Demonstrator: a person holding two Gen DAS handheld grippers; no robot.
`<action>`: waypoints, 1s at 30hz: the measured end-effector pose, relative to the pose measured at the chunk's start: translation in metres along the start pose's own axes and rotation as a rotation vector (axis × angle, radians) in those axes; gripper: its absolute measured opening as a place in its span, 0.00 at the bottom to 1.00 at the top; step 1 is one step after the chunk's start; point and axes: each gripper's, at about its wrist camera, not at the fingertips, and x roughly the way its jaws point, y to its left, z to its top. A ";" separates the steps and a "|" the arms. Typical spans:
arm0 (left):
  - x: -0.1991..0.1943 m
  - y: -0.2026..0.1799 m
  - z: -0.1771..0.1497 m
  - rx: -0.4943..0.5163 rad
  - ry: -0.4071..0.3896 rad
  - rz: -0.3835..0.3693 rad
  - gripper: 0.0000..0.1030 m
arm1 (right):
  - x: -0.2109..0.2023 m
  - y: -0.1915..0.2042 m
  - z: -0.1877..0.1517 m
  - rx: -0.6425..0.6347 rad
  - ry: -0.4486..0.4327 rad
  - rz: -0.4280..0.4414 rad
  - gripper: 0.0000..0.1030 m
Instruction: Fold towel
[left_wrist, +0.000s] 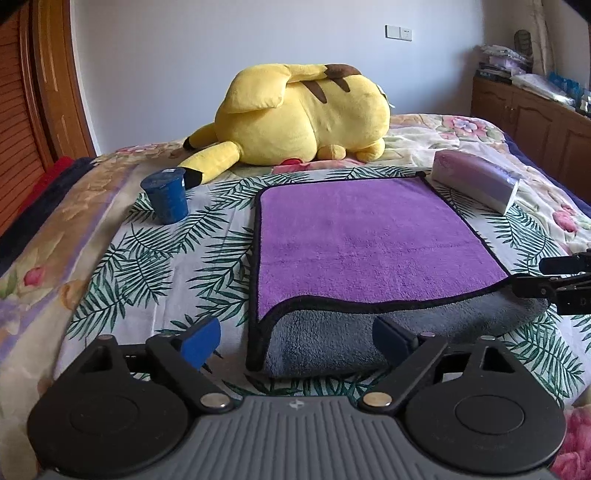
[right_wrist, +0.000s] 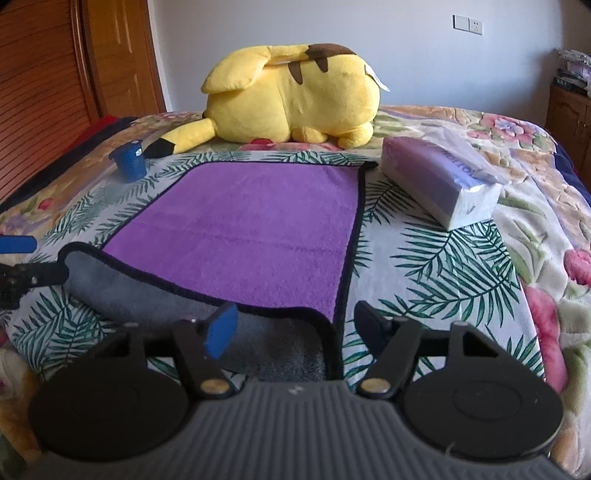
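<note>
A purple towel (left_wrist: 373, 236) with a black hem and grey underside lies on the bed, its near edge turned so the grey side (left_wrist: 332, 343) shows. It also shows in the right wrist view (right_wrist: 251, 229). My left gripper (left_wrist: 299, 343) is open and empty, straddling the towel's near left corner. My right gripper (right_wrist: 295, 332) is open and empty, straddling the near right corner. The right gripper's fingers show at the right edge of the left wrist view (left_wrist: 565, 280). The left gripper's fingers show at the left edge of the right wrist view (right_wrist: 22, 266).
A big yellow plush toy (left_wrist: 303, 114) lies behind the towel. A blue cup (left_wrist: 166, 195) stands at the far left, a tissue pack (left_wrist: 480, 181) at the far right. The bed has a leaf-print sheet (left_wrist: 155, 266). A wooden cabinet (left_wrist: 532, 114) stands at the right.
</note>
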 end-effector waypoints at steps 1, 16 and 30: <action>0.002 0.001 0.000 0.003 0.001 0.001 0.88 | 0.001 -0.001 0.000 0.002 0.003 0.001 0.65; 0.030 0.023 -0.002 -0.039 0.036 -0.021 0.61 | 0.013 -0.006 -0.005 0.012 0.065 0.030 0.52; 0.036 0.021 -0.009 -0.063 0.077 -0.075 0.34 | 0.014 -0.006 -0.006 0.016 0.071 0.046 0.37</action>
